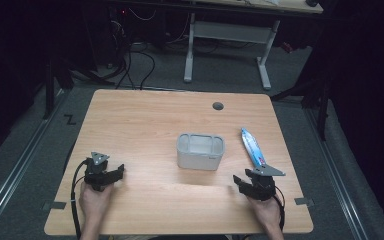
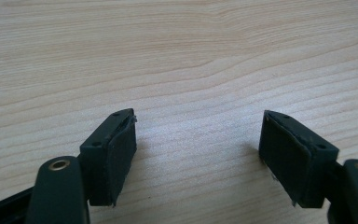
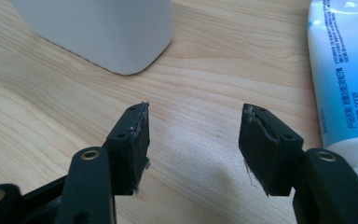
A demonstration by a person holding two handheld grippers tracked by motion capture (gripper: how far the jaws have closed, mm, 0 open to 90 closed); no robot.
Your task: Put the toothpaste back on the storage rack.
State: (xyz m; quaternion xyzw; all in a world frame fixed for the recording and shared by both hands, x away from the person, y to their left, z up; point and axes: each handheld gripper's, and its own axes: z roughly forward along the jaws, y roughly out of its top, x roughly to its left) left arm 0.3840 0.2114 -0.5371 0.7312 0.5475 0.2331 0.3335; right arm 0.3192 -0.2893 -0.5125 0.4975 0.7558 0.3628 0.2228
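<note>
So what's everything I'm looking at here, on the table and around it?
table: one, light wood, centre of the high view
cable hole: one, dark grey, far side of the tabletop
box: one, white, open-topped, middle of the table
tube: one, blue and white, lying flat to the right of the box
second desk: one, white frame, on the floor beyond the table
left tongs: one, black, open, near left corner
right tongs: one, black, open, near right, by the tube's end
hands: two, left hand, right hand, near edge
</note>
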